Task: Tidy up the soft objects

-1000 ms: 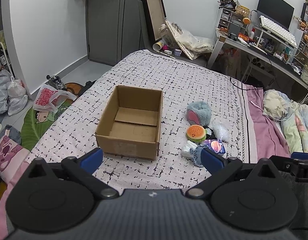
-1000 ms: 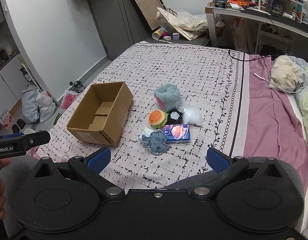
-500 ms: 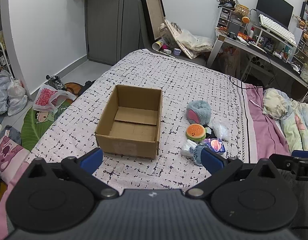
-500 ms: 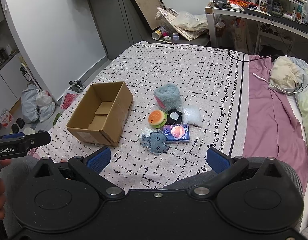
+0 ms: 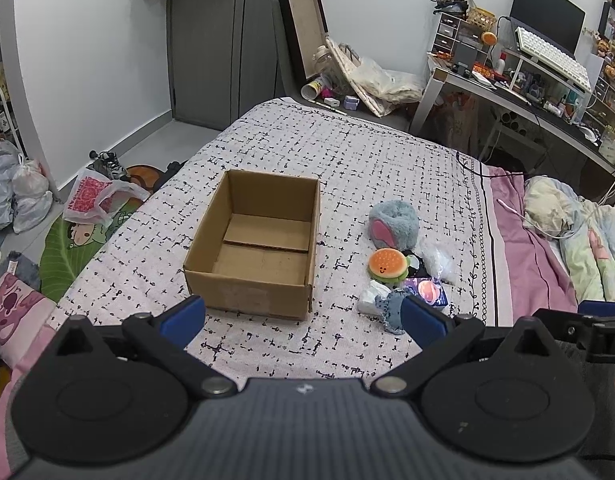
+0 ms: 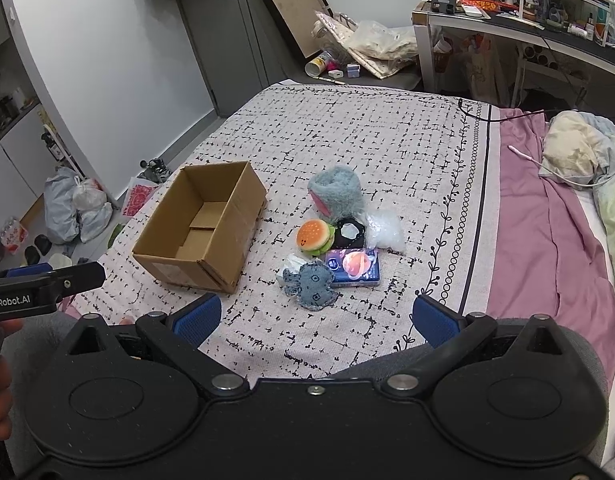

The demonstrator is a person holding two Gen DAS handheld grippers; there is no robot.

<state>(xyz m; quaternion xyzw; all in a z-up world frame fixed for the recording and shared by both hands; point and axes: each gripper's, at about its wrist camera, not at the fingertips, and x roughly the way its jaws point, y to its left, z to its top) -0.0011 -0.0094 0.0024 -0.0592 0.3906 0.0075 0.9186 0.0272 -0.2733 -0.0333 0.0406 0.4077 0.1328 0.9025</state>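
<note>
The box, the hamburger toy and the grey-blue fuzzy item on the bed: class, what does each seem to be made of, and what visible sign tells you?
Box: brown corrugated cardboard, matte; folded flaps show inside.
Hamburger toy: probably plush fabric, soft rounded shape with a stitched-looking face.
Grey-blue fuzzy item: long-pile faux fur, it seems; shaggy surface, pink patch at the side.

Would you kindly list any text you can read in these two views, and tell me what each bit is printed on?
"enRobot.AI": white letters on the left tool, seen in the right wrist view; the start of the word is cut off by the frame edge.
Blue packet: has print, too small to read.
Red-and-white plastic bag on the floor: lettering too blurred to read.
Cardboard box: no legible text.
</note>
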